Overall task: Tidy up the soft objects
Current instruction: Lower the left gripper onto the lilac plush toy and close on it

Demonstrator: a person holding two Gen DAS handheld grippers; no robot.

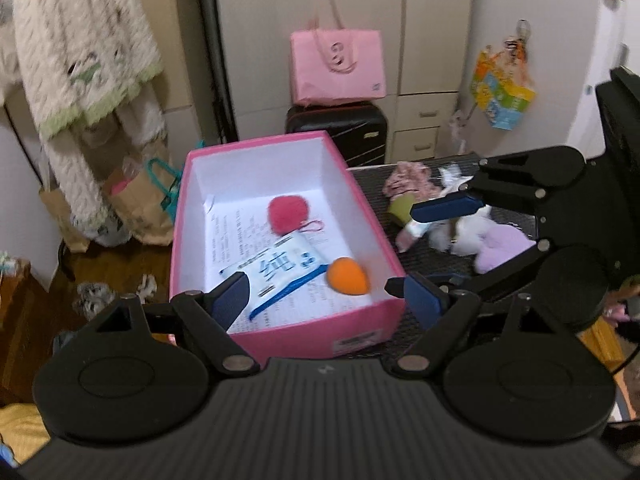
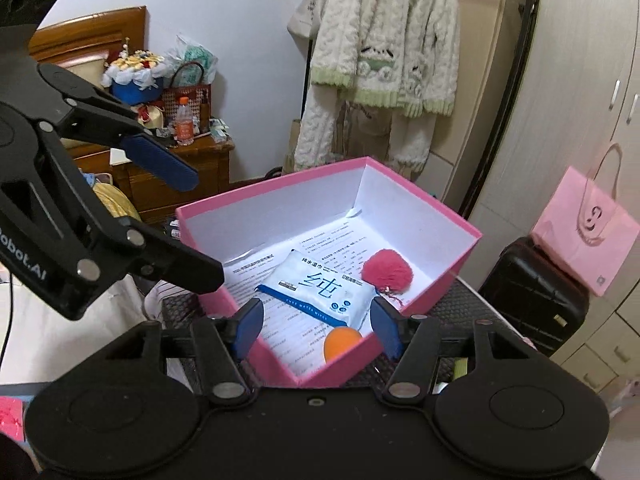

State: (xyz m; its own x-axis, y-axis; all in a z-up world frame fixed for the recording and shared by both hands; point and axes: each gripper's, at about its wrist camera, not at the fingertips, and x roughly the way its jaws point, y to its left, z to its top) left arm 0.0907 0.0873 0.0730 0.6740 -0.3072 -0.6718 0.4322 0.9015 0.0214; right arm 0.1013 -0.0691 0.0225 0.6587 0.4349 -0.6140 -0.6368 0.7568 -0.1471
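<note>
A pink box [image 1: 304, 338] with a white inside stands on a black mesh table [image 1: 370, 182]. On the printed sheet lining its floor lie a red pom-pom [image 1: 288, 210], a white and blue wipes pack [image 1: 276, 276] and an orange egg-shaped sponge [image 1: 347, 276]. My left gripper [image 1: 324, 300] hangs open above the box's near end, nothing between its fingers. My right gripper [image 2: 318, 330] is open over the box's near corner [image 2: 344, 368], above the sponge [image 2: 340, 342] and the pack [image 2: 320, 288]. Each gripper shows in the other's view, empty. Right of the box lie a pink knitted piece [image 1: 404, 178], a white plush [image 1: 460, 232] and a purple plush [image 1: 502, 248].
A pink bag [image 1: 338, 66] sits on a black suitcase [image 1: 340, 128] behind the table, before a wardrobe. A cream cardigan [image 2: 380, 56] hangs to the left, with paper bags [image 1: 136, 208] on the floor under it. A cluttered wooden nightstand [image 2: 180, 176] stands by the wall.
</note>
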